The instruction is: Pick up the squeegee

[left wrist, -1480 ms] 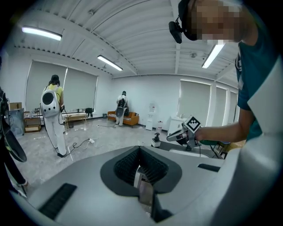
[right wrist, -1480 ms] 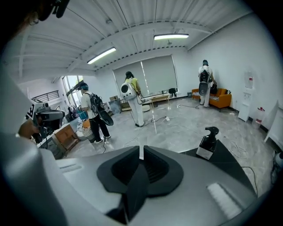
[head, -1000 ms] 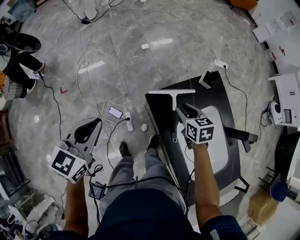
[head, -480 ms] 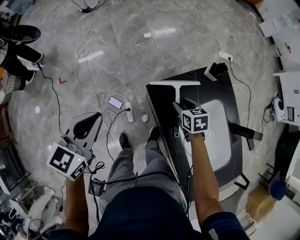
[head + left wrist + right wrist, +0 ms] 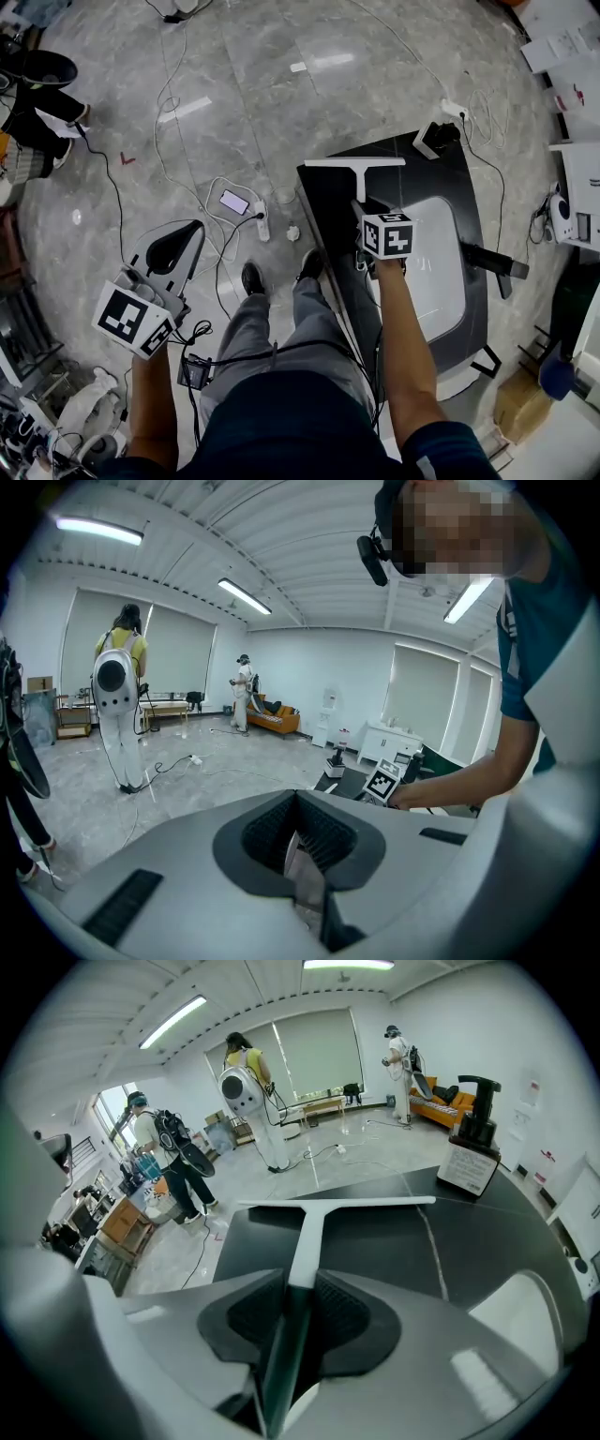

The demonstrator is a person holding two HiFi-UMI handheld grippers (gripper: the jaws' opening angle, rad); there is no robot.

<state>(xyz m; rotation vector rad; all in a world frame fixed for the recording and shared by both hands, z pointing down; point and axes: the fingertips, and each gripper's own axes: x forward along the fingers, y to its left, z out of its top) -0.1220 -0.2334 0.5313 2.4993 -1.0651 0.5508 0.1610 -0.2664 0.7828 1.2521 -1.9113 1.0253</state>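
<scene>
Squeegee (image 5: pixel 309 1237) handle btwn closing R tool (image 5: pixel 301 1283) jaws, prob. touching both.

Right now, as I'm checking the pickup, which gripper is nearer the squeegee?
Right. The right gripper is at the squeegee, jaws closing on its handle on the black table; the left gripper hangs over the floor, well off to the left.

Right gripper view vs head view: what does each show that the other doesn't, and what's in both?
Only the right gripper view: the right gripper fingers closing on the squeegee handle, and the room's windows.
Only the head view: the left gripper held over the floor, a phone lying there, the person's legs.
Both: the squeegee flat on the black table, with the pump bottle at its far corner.
</scene>
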